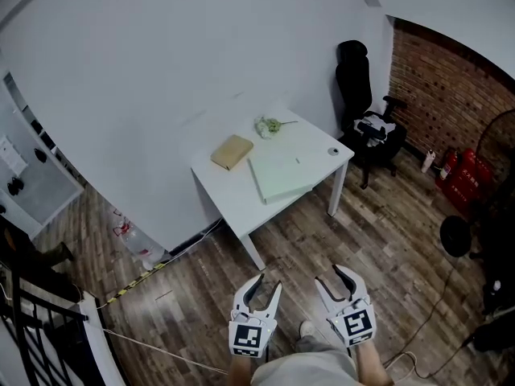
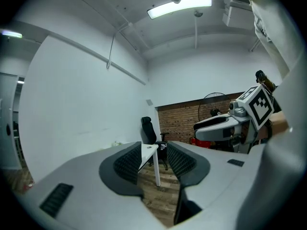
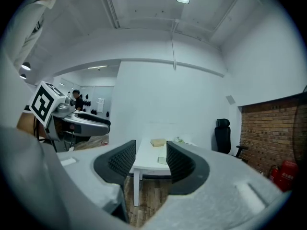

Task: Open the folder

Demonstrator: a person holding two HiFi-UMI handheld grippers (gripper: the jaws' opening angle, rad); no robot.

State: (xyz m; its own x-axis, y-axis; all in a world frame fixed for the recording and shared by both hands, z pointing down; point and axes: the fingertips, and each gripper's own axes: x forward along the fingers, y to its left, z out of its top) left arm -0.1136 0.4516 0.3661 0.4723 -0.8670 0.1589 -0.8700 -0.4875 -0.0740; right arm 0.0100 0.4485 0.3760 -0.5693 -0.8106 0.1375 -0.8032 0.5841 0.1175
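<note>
Left tongs (image 1: 269, 284) and right tongs (image 1: 328, 276) both stand open, empty; folder (image 1: 278, 171) lies closed on the far surface (image 1: 233, 203), well apart; seemingly the approach step; next, reach its cover's edge.

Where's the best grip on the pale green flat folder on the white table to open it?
Probably the top cover of the pale green flat folder at its near edge, coming in low from the front of the white table. It lies flat, so only an edge gives purchase. The spine side can't be told from here.
</note>
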